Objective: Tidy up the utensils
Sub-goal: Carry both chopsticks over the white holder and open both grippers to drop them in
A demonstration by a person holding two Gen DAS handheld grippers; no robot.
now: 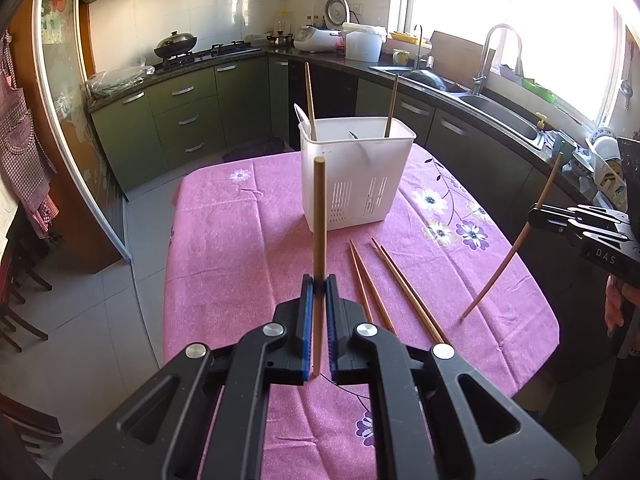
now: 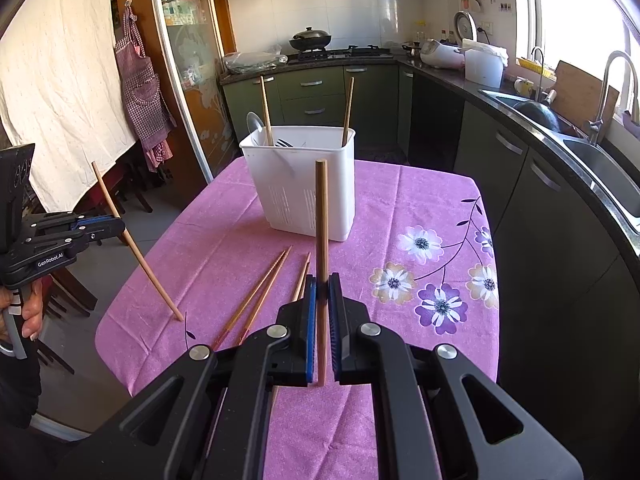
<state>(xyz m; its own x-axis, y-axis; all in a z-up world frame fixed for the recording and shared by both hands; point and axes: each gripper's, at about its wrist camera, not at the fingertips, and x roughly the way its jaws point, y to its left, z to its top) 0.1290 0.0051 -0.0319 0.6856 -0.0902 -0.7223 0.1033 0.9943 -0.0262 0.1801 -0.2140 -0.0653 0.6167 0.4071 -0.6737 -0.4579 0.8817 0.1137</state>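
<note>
Wood was the common material: our left gripper (image 1: 319,286) pinched one slim round chopstick (image 1: 319,216) upright, and our right gripper (image 2: 322,286) pinched a second chopstick (image 2: 321,216). Four more chopsticks (image 1: 384,280) lay on the pink floral tablecloth (image 1: 240,240). Two stood in the slotted white plastic caddy (image 1: 356,184) beyond them.

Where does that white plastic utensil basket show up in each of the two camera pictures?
Left wrist view: the white basket stands above centre, on the far part of the pink tablecloth.
Right wrist view: the white basket stands slightly left of centre.
Shared landmark: the loose chopsticks lying before it.
</note>
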